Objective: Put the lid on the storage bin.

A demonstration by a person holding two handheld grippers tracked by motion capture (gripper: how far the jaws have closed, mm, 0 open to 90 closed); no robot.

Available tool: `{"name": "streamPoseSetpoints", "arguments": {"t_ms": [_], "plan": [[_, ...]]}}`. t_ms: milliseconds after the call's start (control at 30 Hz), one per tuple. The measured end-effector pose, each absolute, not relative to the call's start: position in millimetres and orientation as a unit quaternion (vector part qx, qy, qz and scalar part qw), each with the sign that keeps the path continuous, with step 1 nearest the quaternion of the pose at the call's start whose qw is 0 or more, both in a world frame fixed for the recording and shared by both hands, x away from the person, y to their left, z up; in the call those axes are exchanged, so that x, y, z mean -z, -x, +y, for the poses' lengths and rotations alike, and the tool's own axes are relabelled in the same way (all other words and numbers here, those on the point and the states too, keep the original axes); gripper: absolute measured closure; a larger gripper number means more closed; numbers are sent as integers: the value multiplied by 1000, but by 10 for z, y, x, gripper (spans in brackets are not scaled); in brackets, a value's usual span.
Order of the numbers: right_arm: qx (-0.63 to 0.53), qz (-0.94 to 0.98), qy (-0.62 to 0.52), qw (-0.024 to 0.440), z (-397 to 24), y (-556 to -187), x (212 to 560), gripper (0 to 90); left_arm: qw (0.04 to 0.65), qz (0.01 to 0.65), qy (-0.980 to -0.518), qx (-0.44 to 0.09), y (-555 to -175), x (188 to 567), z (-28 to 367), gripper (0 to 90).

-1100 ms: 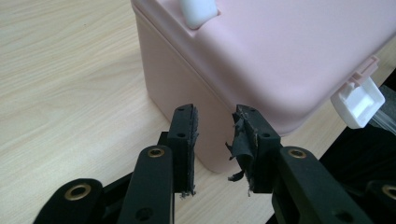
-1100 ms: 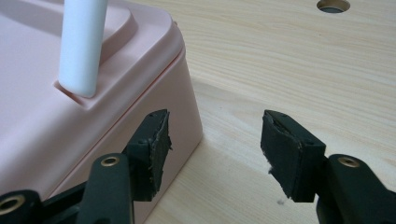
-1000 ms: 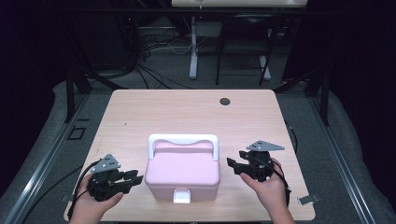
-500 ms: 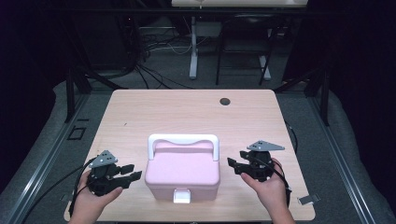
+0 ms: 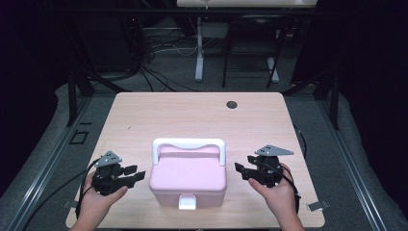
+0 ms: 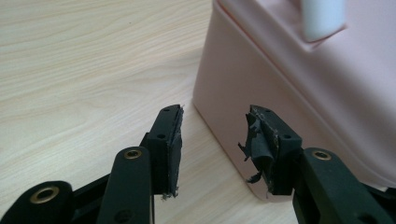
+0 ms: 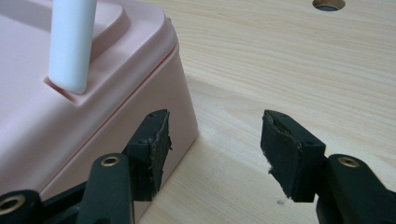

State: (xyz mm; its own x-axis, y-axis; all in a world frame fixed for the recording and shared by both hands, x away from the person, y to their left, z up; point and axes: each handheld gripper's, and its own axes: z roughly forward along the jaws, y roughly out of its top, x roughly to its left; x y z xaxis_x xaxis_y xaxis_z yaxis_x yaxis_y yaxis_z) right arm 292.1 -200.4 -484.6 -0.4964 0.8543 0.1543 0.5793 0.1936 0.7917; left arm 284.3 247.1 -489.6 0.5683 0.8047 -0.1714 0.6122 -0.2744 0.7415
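Right now, nothing gripped: pink box (image 5: 187,180) at lower centre of the high view, resting on the table (image 5: 192,115), white latch (image 5: 186,202) toward the bottom edge. At lower left, left gripper (image 5: 132,175) with jaws spread, having just been opening, nothing between the pads, box corner just ahead of them in the left gripper view. At lower right, right gripper (image 5: 242,171) likewise spread wide and pinching nothing, one pad close beside the box wall. Risks pushing in from one side first and skidding or twisting the box on the smooth wood. Risks, too, slipping off the rounded plastic walls with those frayed pads, tipping the box on any lift, or snagging the white handle (image 5: 188,143) instead of the wall.
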Motion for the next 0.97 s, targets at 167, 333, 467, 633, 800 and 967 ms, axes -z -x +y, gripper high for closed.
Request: {"name": "streamPoseSetpoints", "arguments": {"t_ms": [167, 333, 467, 633, 800, 967], "plan": [[-421, 755, -474, 167, -2000, -2921, 4849, 419, 392, 453, -792, -120, -2903, 4974, 2486, 553], [-416, 756, -474, 171, -1999, -2924, 4859, 419, 393, 453, -791, -118, -2925, 5023, 2487, 554], [-414, 758, -474, 170, -2001, -2924, 4859, 420, 396, 459, -787, -114, -2943, 5066, 2493, 555], [-415, 758, -474, 170, -2007, -2927, 4861, 420, 386, 456, -796, -101, -2973, 5094, 2504, 554], [-412, 760, -473, 171, -2006, -2930, 4866, 420, 389, 457, -793, -102, -2986, 5098, 2507, 554], [-411, 760, -474, 173, -2015, -2933, 4869, 419, 398, 461, -788, -91, -2994, 5113, 2499, 552]]}}
